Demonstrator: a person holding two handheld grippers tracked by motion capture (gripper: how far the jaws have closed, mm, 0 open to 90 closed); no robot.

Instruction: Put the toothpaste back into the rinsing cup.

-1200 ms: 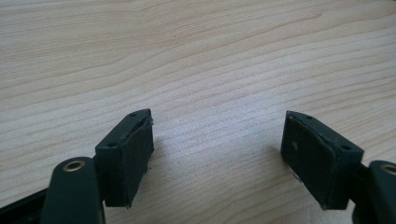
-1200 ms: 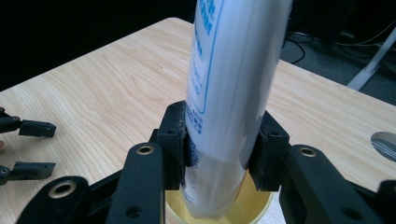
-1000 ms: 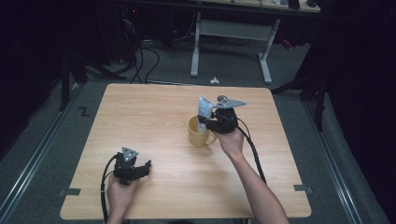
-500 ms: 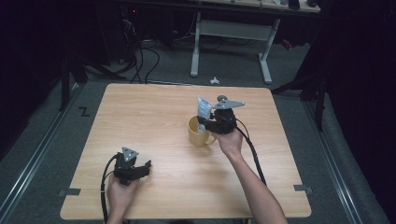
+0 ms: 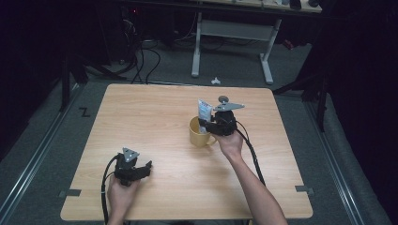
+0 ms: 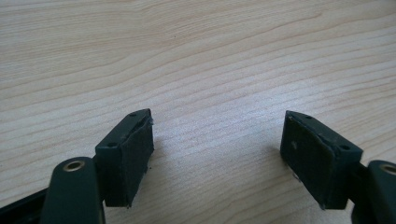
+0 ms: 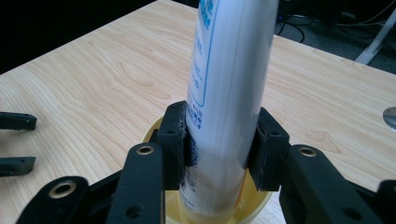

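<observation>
A white tube with blue print stands upright with its lower end inside a yellow mug near the middle of the table. My right gripper is shut on the tube, its two black pads pressing the tube's sides just above the mug's rim. From above, the tube rises over the mug beside the right gripper. My left gripper rests low over the table's front left, open, with bare wood between its pads.
The wooden table has free room on all sides of the mug. Beyond its far edge a white desk frame and cables stand on the dark floor. A rail runs along the left.
</observation>
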